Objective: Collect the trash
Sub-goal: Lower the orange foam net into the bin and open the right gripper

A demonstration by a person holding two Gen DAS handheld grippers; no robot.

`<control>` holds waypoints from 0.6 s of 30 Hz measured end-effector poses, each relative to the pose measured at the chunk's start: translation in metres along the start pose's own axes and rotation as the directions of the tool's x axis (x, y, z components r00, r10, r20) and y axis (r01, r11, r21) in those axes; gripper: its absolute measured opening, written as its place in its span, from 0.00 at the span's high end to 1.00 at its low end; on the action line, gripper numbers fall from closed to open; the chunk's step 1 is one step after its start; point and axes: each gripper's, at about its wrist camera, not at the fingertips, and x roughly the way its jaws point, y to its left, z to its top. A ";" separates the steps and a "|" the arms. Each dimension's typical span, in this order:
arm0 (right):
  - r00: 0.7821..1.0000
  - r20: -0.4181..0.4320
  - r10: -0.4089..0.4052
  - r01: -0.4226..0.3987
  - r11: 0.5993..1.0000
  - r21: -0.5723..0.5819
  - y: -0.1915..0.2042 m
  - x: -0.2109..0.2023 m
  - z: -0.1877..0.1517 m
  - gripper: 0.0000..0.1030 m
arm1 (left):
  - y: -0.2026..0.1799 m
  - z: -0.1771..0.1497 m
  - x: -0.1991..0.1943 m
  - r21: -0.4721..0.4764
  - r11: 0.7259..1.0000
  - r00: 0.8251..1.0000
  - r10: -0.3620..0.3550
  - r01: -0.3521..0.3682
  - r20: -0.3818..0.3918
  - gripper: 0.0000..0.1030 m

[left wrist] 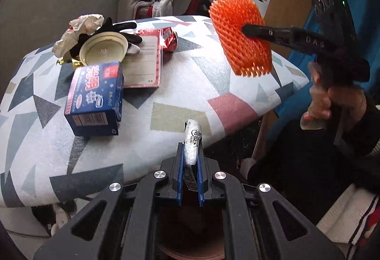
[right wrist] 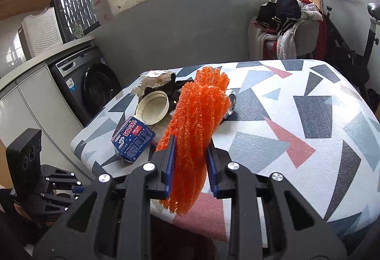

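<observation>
My left gripper (left wrist: 191,148) is shut on a small rolled white wrapper (left wrist: 192,138), held just over the near edge of the table with the geometric cloth (left wrist: 213,84). My right gripper (right wrist: 191,141) is shut on an orange foam net (right wrist: 199,117). The left wrist view shows this net (left wrist: 239,34) hanging above the table's right end. At the table's far left lies more trash: a blue carton (left wrist: 95,98), a cream lid (left wrist: 103,49), crumpled paper (left wrist: 78,29), a red-and-white packet (left wrist: 142,62) and a red snack bag (left wrist: 169,37).
A black glove (left wrist: 118,29) lies among the trash. A washing machine (right wrist: 95,89) stands left of the table. Behind it is a chair piled with clothes (right wrist: 289,27). A person's hand (left wrist: 332,98) holds the right gripper's handle off the table's right edge.
</observation>
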 end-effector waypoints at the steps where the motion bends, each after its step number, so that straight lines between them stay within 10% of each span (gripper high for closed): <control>1: 1.000 -0.002 0.002 -0.002 1.000 -0.001 0.001 0.000 -0.001 0.74 | -0.003 -0.009 0.006 0.003 1.000 1.000 -0.005 0.005 -0.030 0.90; 6: 1.000 -0.021 0.002 -0.002 1.000 -0.021 0.007 -0.001 -0.009 0.74 | -0.011 -0.037 0.030 -0.026 0.999 0.992 -0.031 0.028 -0.123 0.84; 7: 1.000 -0.026 0.002 -0.003 1.000 -0.027 0.008 -0.001 -0.010 0.74 | -0.013 -0.038 0.031 -0.028 0.999 0.992 -0.039 0.036 -0.121 0.68; 10: 0.999 -0.043 0.008 -0.009 0.999 -0.042 0.011 -0.001 -0.015 0.74 | -0.017 -0.035 0.020 -0.026 0.999 0.998 -0.027 0.025 -0.055 0.34; 18: 0.984 -0.168 0.053 -0.073 0.990 -0.118 0.036 0.016 -0.044 0.74 | 0.023 -0.014 -0.027 -0.172 0.982 0.987 0.104 -0.082 0.119 0.12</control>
